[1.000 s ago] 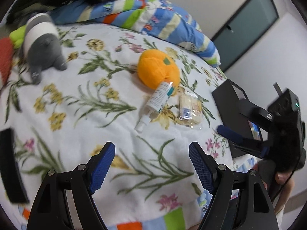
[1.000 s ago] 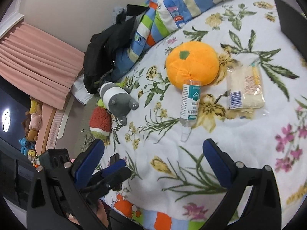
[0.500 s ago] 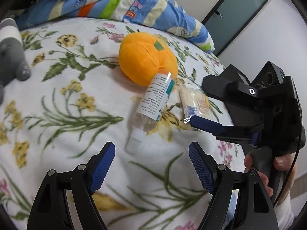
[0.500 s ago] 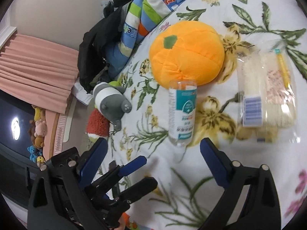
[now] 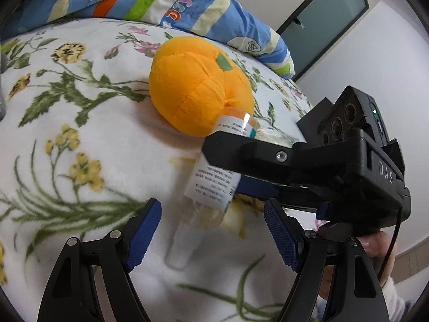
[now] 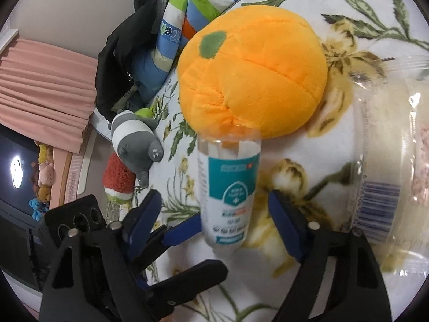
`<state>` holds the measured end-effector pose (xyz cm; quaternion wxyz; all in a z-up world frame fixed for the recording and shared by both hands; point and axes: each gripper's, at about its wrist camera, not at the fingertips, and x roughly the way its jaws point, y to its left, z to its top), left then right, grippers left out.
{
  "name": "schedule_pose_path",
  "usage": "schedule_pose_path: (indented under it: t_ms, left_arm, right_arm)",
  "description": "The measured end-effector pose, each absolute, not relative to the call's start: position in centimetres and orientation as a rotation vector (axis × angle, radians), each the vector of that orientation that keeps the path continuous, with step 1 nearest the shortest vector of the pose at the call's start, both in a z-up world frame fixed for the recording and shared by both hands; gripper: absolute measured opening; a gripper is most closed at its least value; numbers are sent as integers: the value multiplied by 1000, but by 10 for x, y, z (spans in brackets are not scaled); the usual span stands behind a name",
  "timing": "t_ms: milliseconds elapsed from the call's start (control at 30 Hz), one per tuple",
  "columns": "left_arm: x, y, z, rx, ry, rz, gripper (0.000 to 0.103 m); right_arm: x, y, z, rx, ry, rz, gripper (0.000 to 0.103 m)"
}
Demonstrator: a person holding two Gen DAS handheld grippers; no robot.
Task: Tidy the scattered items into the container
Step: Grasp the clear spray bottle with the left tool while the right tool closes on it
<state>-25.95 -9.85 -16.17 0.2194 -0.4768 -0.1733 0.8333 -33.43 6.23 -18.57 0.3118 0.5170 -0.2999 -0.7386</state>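
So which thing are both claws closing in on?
On the flowered bedspread, find the big orange plush. Lying against it is a small clear bottle with a teal and white label, the only hard, see-through cylinder there.

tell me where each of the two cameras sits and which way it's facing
Left wrist: on the left gripper, looking down along its fingers at the spray bottle and orange plush on the floral blanket; the right gripper and a hand show.
Right wrist: on the right gripper, angled down at the spray bottle; the left gripper shows lower left.
Shared: bottle, plush, blanket, striped pillow.
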Motion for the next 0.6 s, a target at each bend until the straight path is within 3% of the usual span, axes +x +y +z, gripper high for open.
schedule_pose_path:
  t_ms: [100, 167, 200, 367, 600]
  left_arm:
    - [-264, -95, -169, -1335, -487, 2284, 76]
    - [-266, -93, -173, -1355, -484, 2291, 50]
    - [-267, -93, -175, -1366, -482, 2303, 45]
    - [-262, -93, -169, -1356, -485, 2322, 45]
    - [-246, -85, -131, -1306, -434, 2351, 45]
  right_arm:
    - [-337, 59, -188, 1360, -763, -1950, 61]
    - [-339, 57, -192, 1366, -748, -1952, 53]
    - [-340, 56, -193, 1369, -743, -1952, 47]
    - [-335, 59, -192, 1352, -765, -1954, 39]
    - [-320, 71, -158, 1289, -797, -1960, 39]
